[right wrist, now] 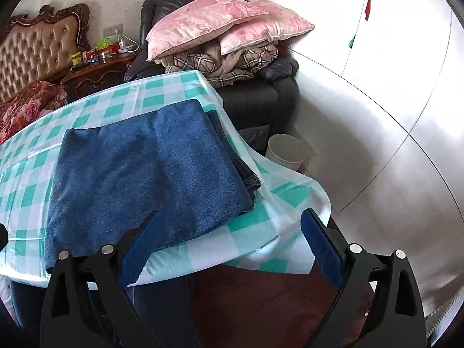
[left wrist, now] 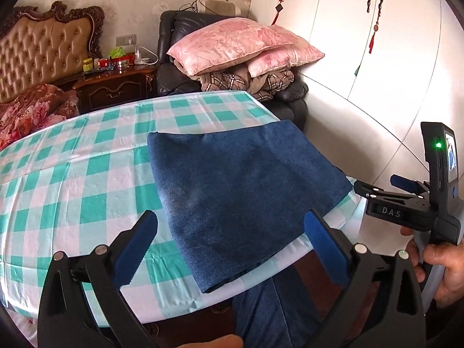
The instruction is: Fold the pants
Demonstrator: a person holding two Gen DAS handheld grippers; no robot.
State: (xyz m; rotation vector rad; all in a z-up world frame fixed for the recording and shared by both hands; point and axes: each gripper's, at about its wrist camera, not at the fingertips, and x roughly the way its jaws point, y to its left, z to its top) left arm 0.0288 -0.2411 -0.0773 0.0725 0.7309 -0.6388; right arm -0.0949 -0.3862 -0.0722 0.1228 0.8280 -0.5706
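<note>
Now folded pants (left wrist: 243,191) flat on table, ahead of both gaping, empty claws.

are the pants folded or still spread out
Folded: the pants lie as a compact rectangle on the checked tablecloth, with stacked layer edges showing along the right side. Neither gripper touches them.

The folded pants (left wrist: 240,191) hide their lower layers; nightstand clutter (left wrist: 111,63) too small to identify
</note>
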